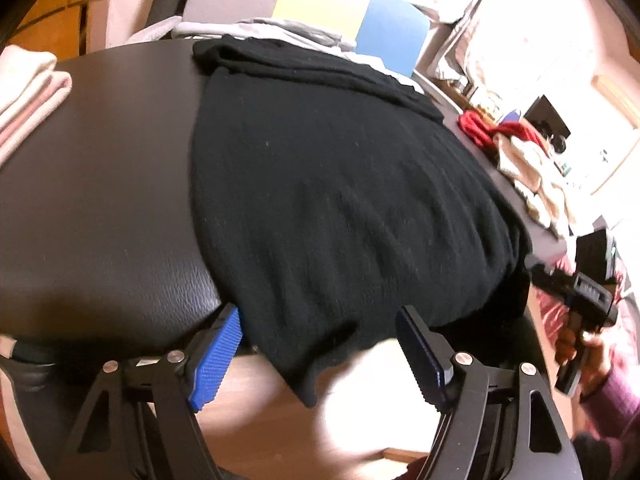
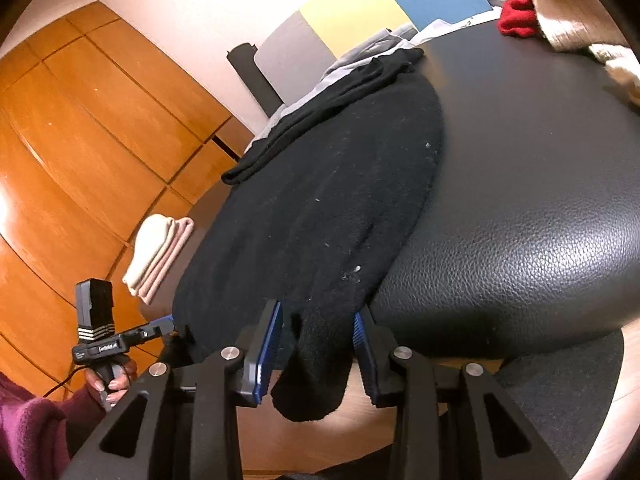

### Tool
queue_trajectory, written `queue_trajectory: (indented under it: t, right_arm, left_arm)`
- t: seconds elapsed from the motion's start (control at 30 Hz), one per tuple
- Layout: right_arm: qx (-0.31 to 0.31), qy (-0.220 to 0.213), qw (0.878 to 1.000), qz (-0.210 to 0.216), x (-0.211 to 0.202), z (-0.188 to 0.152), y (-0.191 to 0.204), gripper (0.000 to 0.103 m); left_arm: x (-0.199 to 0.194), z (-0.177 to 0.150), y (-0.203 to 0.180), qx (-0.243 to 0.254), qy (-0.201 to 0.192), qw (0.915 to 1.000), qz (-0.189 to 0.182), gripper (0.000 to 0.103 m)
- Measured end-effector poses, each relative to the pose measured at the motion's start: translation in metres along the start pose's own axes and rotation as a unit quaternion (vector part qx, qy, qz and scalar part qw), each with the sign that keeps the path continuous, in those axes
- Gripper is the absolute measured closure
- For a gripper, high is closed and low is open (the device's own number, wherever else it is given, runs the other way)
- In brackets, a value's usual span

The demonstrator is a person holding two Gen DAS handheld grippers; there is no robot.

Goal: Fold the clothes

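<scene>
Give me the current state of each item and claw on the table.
Black garment: spread flat, near hem hanging over the table edge, far end bunched.
Left claw: open, hem corner between its fingers, pads not pressing.
Right claw: open around the other hem corner, no pinch visible.
Cream and pink clothes: folded, stacked.
Red and cream clothes: unfolded heap.
Grey garment: crumpled beyond the black one.

Black garment [image 1: 344, 184] hem blurred; folded pink clothes [image 1: 28, 92] cut off.
</scene>
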State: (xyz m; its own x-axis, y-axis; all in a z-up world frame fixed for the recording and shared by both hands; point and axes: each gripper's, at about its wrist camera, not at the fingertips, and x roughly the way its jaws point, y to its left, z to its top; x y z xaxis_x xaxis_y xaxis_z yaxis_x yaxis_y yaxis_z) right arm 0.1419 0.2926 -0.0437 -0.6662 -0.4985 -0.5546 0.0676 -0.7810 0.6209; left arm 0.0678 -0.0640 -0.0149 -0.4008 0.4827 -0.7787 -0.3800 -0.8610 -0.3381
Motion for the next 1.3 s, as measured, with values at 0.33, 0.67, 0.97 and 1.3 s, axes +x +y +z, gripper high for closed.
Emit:
queue_trajectory:
  t: [0.33, 0.67, 0.97, 1.3]
  right_arm:
    - [0.091, 0.017, 0.995, -0.041, -0.010, 0.009, -0.018, 0.097]
    - [0.136, -0.017, 0.987, -0.082, -0.038, 0.022, -0.053, 0.097]
    - [0.160, -0.026, 0.985, -0.055, -0.036, 0.015, -0.062, 0.097]
    - [0.166, -0.031, 0.984, -0.049, -0.036, 0.014, -0.064, 0.097]
  left_arm:
    - [0.013, 0.004, -0.010, 0.006, 0.029, 0.9983, 0.049, 0.032]
    - [-0.003, 0.001, 0.017, -0.043, 0.023, 0.9985, 0.025, 0.065]
    - [0.014, -0.001, 0.012, -0.060, 0.048, 0.9961, -0.043, 0.009]
    - [0.056, 0.004, 0.000, -0.091, 0.148, 0.9820, -0.074, 0.069]
